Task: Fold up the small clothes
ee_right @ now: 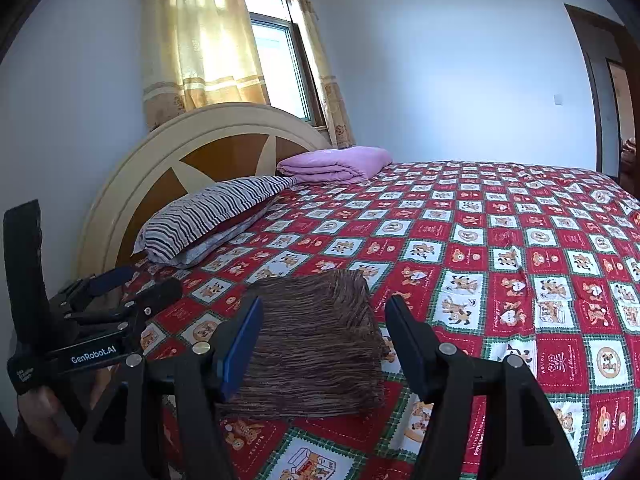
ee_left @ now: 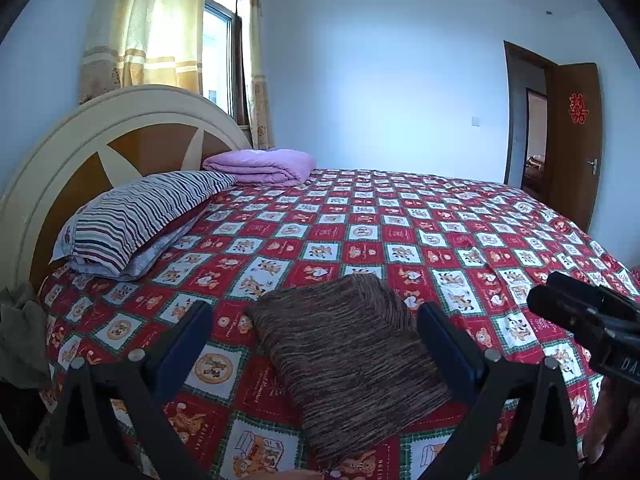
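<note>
Folded brown garment (ee_left: 348, 356) on the bed (ee_left: 420, 232), both tools spread around it, nothing gripped.

No containers in view; the garment lies flat as a folded rectangle on the checked red bedspread near the bed's near edge. Left tool (ee_left: 316, 344) spread wide: garment sits between its blue pads, the right one at or just beside the cloth edge, the left one apart from it. Right tool (ee_right: 324, 344) also spread, pads flanking the same garment; left pad right at the cloth edge, contact unclear, right pad just off it. Bed beyond the garment is open: striped pillow (ee_left: 140, 220) and folded purple blanket (ee_left: 260, 166) sit well apart by the headboard (ee_left: 52, 168). Far and right parts of the bedspread bare. Door (ee_left: 576, 140) open behind the far corner.
</note>
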Demonstrator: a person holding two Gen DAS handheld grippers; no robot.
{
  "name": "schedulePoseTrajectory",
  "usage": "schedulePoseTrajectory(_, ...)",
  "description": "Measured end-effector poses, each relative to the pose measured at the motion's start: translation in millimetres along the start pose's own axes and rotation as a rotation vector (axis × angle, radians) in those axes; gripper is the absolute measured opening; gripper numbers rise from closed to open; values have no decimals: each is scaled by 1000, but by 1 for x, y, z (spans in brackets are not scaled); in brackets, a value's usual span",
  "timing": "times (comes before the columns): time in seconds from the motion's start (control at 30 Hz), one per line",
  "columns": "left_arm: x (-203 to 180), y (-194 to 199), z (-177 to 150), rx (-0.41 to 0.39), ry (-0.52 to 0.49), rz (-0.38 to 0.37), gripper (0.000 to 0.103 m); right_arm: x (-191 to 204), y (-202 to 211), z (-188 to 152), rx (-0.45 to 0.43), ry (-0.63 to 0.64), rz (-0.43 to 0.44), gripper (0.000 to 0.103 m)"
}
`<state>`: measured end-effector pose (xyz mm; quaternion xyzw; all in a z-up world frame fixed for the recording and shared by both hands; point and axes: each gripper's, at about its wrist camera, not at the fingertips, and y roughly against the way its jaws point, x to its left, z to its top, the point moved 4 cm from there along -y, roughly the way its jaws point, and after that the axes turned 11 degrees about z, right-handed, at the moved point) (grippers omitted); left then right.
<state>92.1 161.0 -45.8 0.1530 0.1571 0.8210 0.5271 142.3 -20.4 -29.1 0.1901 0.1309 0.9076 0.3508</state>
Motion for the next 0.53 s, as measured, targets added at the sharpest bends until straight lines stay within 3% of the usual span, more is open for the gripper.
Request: schedulePoseTrajectory(0.53,7,-5,1,-4,2,26,103,9,-4,-4,17,27,8,65)
